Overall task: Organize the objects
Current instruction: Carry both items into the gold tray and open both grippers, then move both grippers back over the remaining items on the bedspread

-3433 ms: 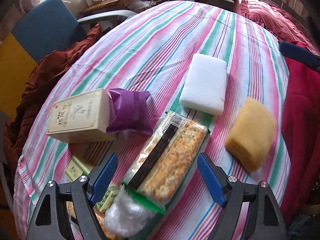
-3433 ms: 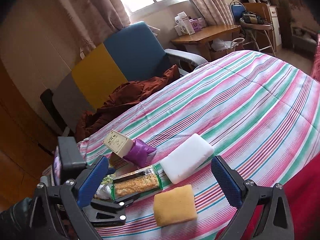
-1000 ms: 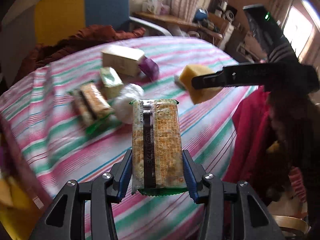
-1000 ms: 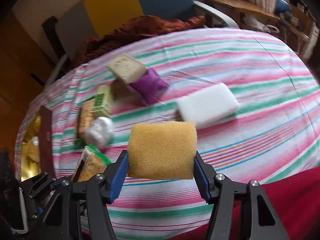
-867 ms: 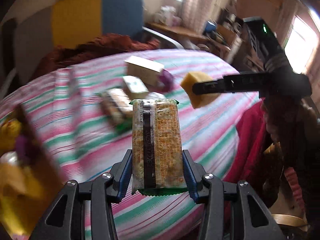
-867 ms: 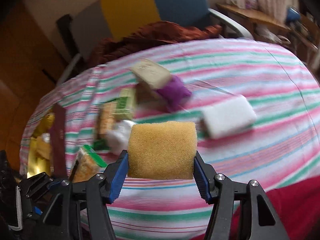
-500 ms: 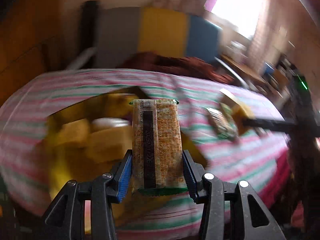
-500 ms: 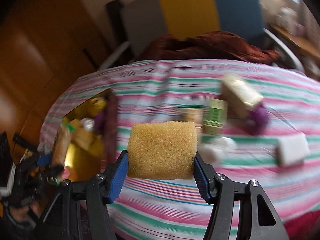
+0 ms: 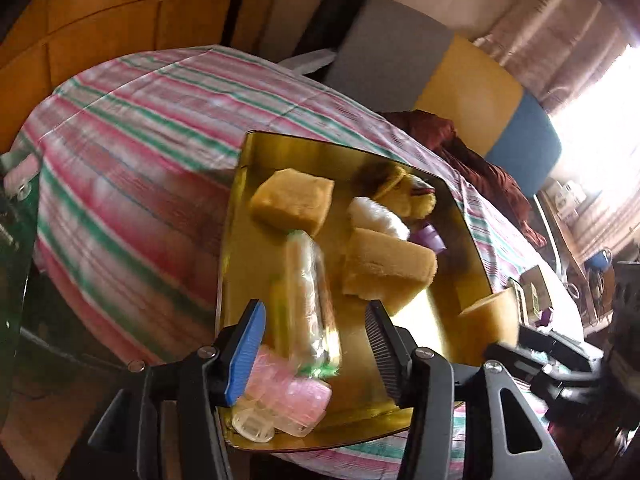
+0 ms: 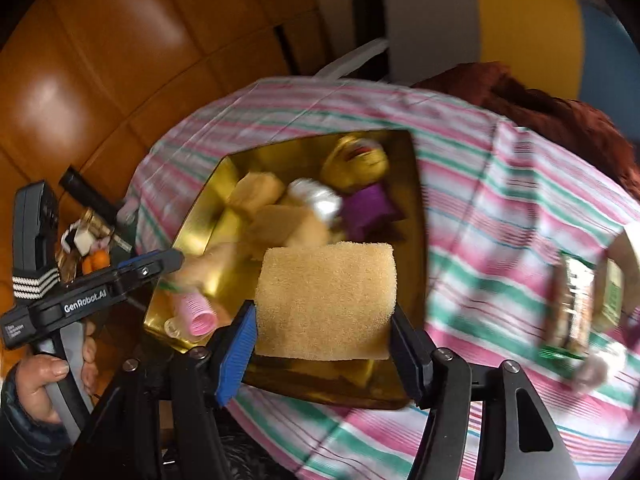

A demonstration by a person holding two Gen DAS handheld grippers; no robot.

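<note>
Just above a gold tray [image 9: 236, 264] on the striped bed cover [image 9: 132, 168], both grippers hang tilted downward. The left gripper [image 9: 316, 354] has its jaws spreading, and the wrapped cracker packet [image 9: 310, 300] shows blurred between them, clear of both pads, over the near left part of the tray. Beside it lie pink hair rollers [image 9: 288, 394] at the tray's near edge. The right gripper [image 10: 322, 354] is also easing open; the yellow sponge [image 10: 326, 300] sits between its pads, which touch its sides, over the near right part of the tray. Farther in the tray lie two more sponge pieces [image 9: 296, 200], a white bundle [image 9: 376, 214], a purple packet [image 10: 370, 210] and a yellow plush toy [image 10: 356, 164]. At the right, more packets [image 10: 576, 308] rest on the cover outside the tray.
</note>
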